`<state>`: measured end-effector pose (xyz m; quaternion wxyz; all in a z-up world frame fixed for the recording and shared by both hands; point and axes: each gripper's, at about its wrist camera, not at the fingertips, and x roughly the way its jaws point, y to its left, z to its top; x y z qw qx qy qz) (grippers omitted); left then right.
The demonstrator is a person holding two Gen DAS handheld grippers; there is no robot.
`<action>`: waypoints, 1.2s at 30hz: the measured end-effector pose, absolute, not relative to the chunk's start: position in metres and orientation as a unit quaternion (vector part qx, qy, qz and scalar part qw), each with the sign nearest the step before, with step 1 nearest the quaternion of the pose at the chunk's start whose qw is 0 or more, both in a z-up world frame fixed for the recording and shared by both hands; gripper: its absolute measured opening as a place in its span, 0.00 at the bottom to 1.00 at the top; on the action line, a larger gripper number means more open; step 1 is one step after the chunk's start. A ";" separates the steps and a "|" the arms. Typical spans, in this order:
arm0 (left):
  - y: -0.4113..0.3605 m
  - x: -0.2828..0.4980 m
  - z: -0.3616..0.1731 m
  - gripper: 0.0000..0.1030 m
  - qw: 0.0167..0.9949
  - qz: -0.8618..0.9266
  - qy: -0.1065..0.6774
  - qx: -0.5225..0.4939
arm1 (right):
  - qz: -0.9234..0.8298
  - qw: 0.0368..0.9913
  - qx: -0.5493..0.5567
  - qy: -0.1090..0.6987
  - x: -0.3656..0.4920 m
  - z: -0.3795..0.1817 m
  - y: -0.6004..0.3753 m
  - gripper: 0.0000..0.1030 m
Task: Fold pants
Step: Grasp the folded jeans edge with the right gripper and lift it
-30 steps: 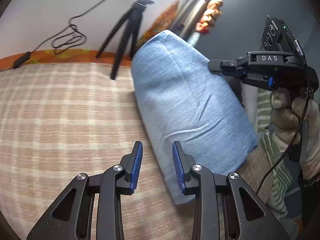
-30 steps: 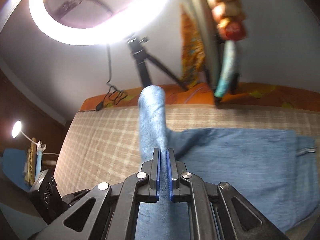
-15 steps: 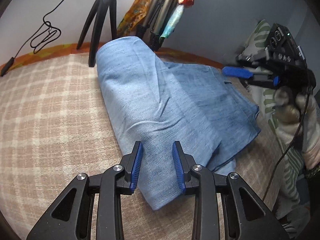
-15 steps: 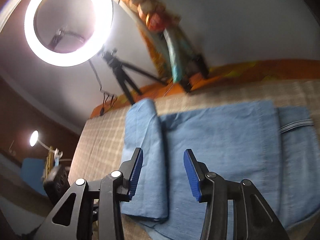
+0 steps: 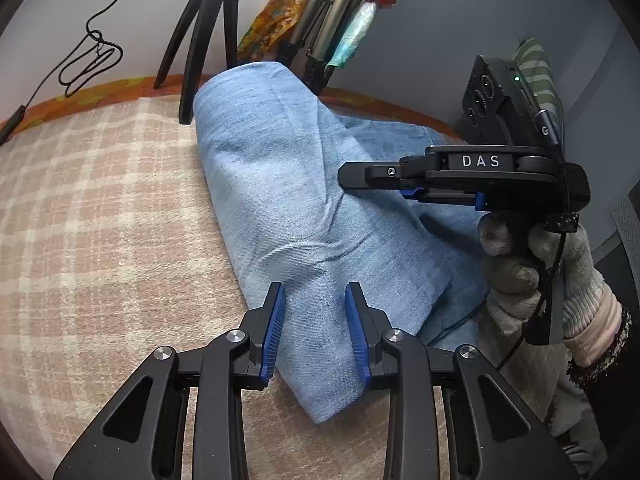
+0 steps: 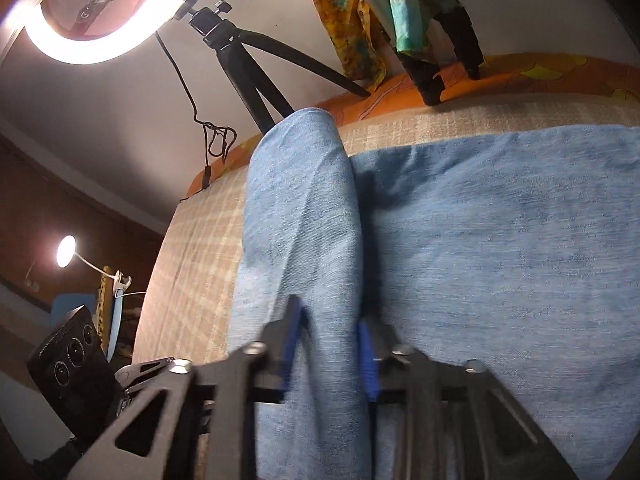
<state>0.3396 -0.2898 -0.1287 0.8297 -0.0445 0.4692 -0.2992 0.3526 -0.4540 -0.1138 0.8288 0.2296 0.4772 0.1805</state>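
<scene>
Pants [image 5: 304, 208] of light blue denim are seen lying partly folded on a checked beige bedspread [image 5: 100, 220], filling the centre of the left-wrist frame. The left hand-held gripper [image 5: 314, 328] is held open at lower centre, its blue pads straddling the folded edge. The right hand-held gripper [image 6: 328, 340] is open around a raised fold. A tripod [image 6: 248, 64] stands at the upper left.

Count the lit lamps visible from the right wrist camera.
2. The ring light glows at upper left, on its black tripod at the bed's far edge. A small desk lamp shines at far left, beyond the bed. Others may lie out of view.
</scene>
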 end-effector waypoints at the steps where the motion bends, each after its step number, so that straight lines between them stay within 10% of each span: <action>1: -0.290 0.340 -0.128 0.28 0.830 -0.298 0.469 -0.045 | 0.179 0.834 0.222 0.473 0.351 -0.110 -0.450 0.06; 16: -0.280 0.336 -0.110 0.28 0.848 -0.294 0.439 -0.035 | 0.035 0.892 0.118 0.436 0.297 -0.007 -0.528 0.02; 30: -0.344 0.309 -0.096 0.28 0.841 -0.346 0.415 0.034 | -0.043 0.866 0.177 0.465 0.227 -0.081 -0.639 0.03; 36: -0.404 0.308 -0.109 0.28 0.816 -0.394 0.418 0.066 | -0.016 0.876 0.219 0.430 0.227 -0.066 -0.661 0.40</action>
